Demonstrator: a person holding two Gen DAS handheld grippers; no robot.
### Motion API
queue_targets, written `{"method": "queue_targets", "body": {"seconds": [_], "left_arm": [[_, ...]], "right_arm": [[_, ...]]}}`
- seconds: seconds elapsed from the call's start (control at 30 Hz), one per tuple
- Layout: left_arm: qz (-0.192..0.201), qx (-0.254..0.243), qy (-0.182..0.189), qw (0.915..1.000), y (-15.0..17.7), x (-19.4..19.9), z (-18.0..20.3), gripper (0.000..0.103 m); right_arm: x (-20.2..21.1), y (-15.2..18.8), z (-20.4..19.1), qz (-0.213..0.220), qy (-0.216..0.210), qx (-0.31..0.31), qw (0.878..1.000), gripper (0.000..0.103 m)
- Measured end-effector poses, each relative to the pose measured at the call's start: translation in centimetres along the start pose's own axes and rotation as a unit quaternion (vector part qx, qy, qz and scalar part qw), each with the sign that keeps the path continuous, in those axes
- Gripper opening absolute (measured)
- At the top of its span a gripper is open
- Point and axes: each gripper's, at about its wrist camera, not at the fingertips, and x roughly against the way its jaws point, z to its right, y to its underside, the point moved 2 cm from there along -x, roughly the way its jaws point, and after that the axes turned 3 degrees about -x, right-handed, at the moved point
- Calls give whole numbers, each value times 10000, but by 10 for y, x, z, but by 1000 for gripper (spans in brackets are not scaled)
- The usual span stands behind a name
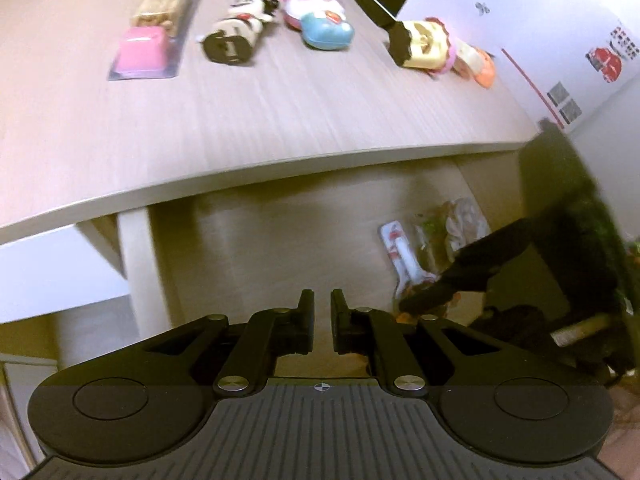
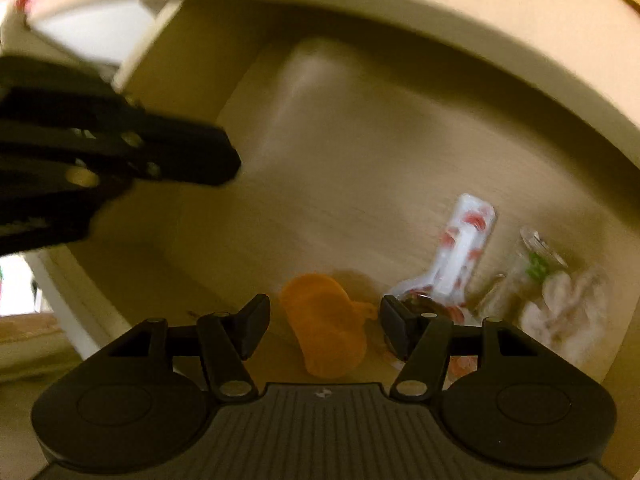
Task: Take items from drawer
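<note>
My right claw (image 2: 324,320) points down into the open drawer (image 2: 360,152), its jaws apart with a soft, rounded orange toy (image 2: 326,326) lying between them; the pads do not press on it. Just beyond it lie a glossy white packet with red print (image 2: 460,248) and a crinkled clear bag (image 2: 560,292) on the drawer's pale wood-grain floor. My left claw (image 1: 322,316) hovers above the drawer with its jaws together and nothing in them. Farther off, on the matte woodgrain table (image 1: 280,120), a pink box in a blister pack (image 1: 144,52), a black-and-white toy (image 1: 240,32), a smooth pink-and-blue toy (image 1: 320,20) and a yellow toy (image 1: 428,46) lie in a row.
</note>
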Motion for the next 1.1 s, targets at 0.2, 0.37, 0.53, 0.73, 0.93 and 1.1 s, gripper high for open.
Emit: {"method": "queue_targets", "body": {"seconds": [0.2,0.37,0.53,0.73,0.93,1.1], "left_arm": [[-27,201,-20,9998,9,3,-11,10],[-14,276,-16,9996,7,1,-17,10],[-81,219,2,9997,3,-2,-18,10],[-183,142,30,9997,2,-7,-16,13],[-236,52,35,9997,3,-10,-15,14],[-242,-18,95,9997,5,-10,-11,14]], "right_arm": [[-9,-14,-1,-229,127,67,9996,55],[-11,-20,-3,-190,192,121,9996,55],[-8,-45,7,288,394,-317,9983,55],[-11,-77,8,822,793,-537,9920,55],[-20,-87,9,1030,786,-953,9870,55],[-2,-79,4,1451,912,-1152,9784,67]]}}
